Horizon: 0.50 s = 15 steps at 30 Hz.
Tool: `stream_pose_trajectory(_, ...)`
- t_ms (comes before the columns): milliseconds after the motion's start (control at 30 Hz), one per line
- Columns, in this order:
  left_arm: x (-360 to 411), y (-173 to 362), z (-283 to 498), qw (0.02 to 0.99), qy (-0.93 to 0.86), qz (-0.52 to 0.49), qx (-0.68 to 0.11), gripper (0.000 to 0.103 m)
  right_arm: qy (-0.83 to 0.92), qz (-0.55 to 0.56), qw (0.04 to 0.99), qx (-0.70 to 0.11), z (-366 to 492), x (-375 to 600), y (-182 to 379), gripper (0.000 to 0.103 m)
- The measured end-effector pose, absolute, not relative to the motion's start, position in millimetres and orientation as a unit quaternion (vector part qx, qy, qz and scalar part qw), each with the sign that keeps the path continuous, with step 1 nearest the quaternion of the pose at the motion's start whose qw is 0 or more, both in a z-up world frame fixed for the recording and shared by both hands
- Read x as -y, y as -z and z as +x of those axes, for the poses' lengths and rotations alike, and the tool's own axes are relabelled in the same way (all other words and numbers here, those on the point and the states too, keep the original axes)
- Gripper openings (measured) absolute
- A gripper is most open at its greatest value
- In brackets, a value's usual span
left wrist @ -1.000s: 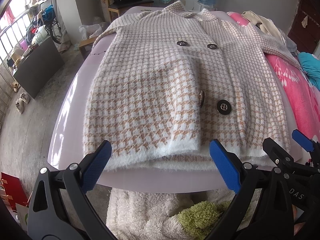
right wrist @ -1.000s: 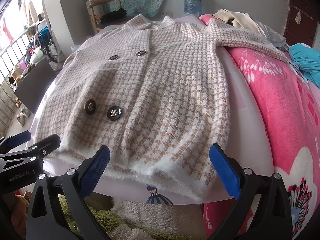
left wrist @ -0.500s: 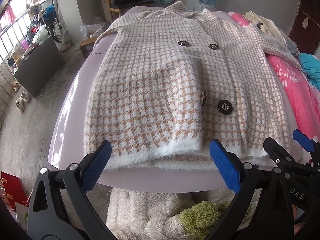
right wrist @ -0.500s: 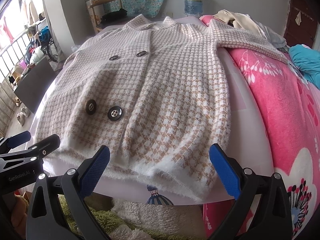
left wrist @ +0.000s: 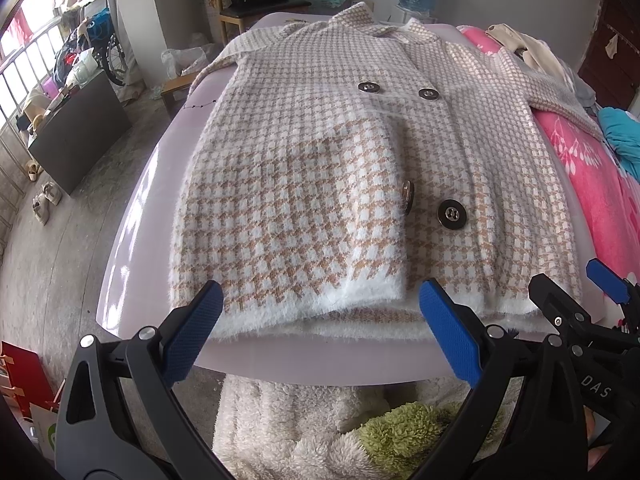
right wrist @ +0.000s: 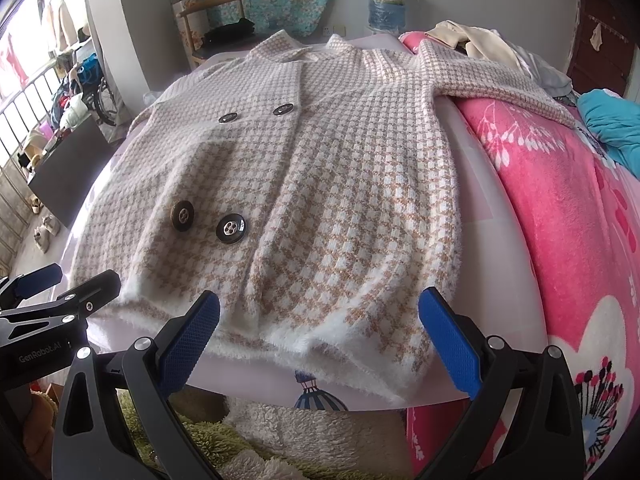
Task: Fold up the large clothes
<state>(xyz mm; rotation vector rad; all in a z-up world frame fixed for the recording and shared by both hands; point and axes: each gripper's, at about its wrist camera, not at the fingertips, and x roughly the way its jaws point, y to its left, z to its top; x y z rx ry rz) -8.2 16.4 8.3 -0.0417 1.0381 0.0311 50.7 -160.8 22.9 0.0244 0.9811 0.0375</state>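
Desk (left wrist: 132,248): I see it carrying the houndstooth coat (left wrist: 320,184), spread flat, hem nearest me.
Coat sleeve (right wrist: 500,80): lies across the pink blanket (right wrist: 560,208).
Left hand-held gripper (left wrist: 320,332): released, just short of the hem.
Right hand-held gripper (right wrist: 320,332): released, empty, at the hem.
Containers: only a water jug (right wrist: 386,6), far behind.

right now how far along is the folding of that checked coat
Barely begun. Done: the checked coat lies spread flat, front up, on the pale table, with one sleeve stretched out over the pink blanket. In hand: nothing; the left gripper and right gripper hover open at the hem. Left: every fold, sleeves and body.
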Motion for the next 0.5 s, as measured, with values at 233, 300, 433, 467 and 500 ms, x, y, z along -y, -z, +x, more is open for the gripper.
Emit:
stream_pose_trajectory(233, -17.4, -7.7, -8.0, 0.868, -0.016, -0.020, -0.496, 0.095, -0.018, 0.012, 0.882, -0.471, 50.8, 159.7, -23.2, 0.097)
stream_pose_trajectory(300, -16.2, -6.7, -8.1, 0.868, -0.017, -0.020, -0.496, 0.095, -0.018, 0.012, 0.882, -0.471, 51.0, 160.0, -23.5, 0.097)
stream_pose_trajectory(433, -16.0, -6.0, -7.8, 0.868, -0.017, -0.021, -0.496, 0.095, -0.016, 0.012, 0.882, -0.470, 51.1, 159.3, -23.9, 0.097)
stream_pose_trajectory(467, -16.1, -5.5, -7.3, 0.867, -0.017, -0.022, -0.497, 0.095, -0.015, 0.012, 0.882, -0.470, 51.3, 158.6, -24.0, 0.097)
stream_pose_trajectory(500, -16.5, -5.3, -6.5, 0.867, -0.016, -0.023, -0.497, 0.095, -0.013, 0.012, 0.882, -0.470, 52.0, 158.2, -24.1, 0.097)
